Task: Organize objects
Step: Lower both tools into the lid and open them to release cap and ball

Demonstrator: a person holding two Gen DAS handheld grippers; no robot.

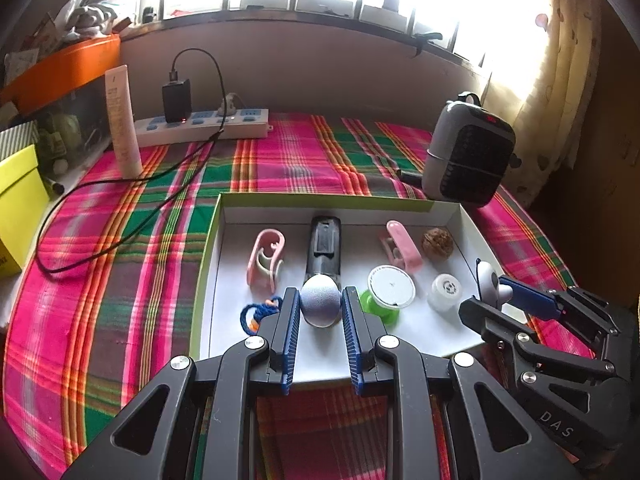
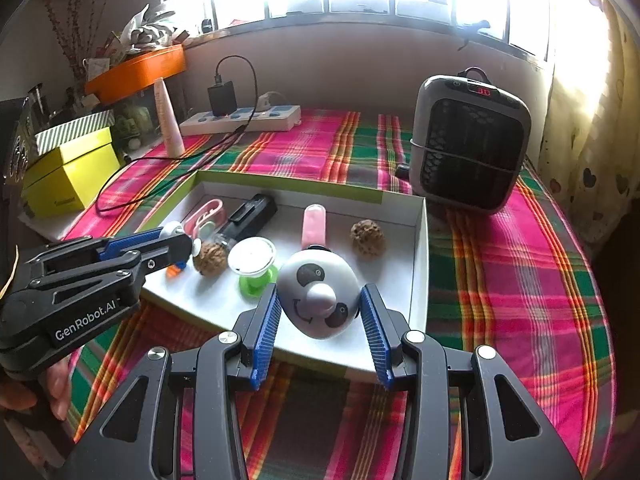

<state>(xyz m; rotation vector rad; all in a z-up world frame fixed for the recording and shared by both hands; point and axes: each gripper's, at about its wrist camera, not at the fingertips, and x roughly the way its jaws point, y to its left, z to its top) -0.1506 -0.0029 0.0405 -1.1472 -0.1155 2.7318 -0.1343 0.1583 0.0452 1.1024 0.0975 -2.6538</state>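
Note:
A shallow white box [image 1: 216, 248] with a green rim lies on the plaid cloth and holds small objects. My left gripper [image 1: 320, 304] is shut on a pale blue-white ball [image 1: 320, 300] over the box's near part; in the right wrist view it [image 2: 188, 242] comes in from the left. My right gripper [image 2: 318, 310] is shut on a white panda-face toy [image 2: 316, 300] at the box's near right corner; in the left wrist view it [image 1: 494, 288] shows at the right. In the box lie a black remote [image 1: 324, 248], pink clips [image 1: 266, 256] [image 1: 402, 244] and a walnut [image 1: 437, 242].
Also in the box: a white-topped green cup [image 1: 390, 292], a small white jar [image 1: 445, 292], a blue-orange yarn piece [image 1: 260, 312]. A grey heater [image 2: 468, 144] stands behind at right. A power strip [image 1: 200, 126], cable, white tube [image 1: 122, 124] and yellow box [image 2: 72, 172] are at left.

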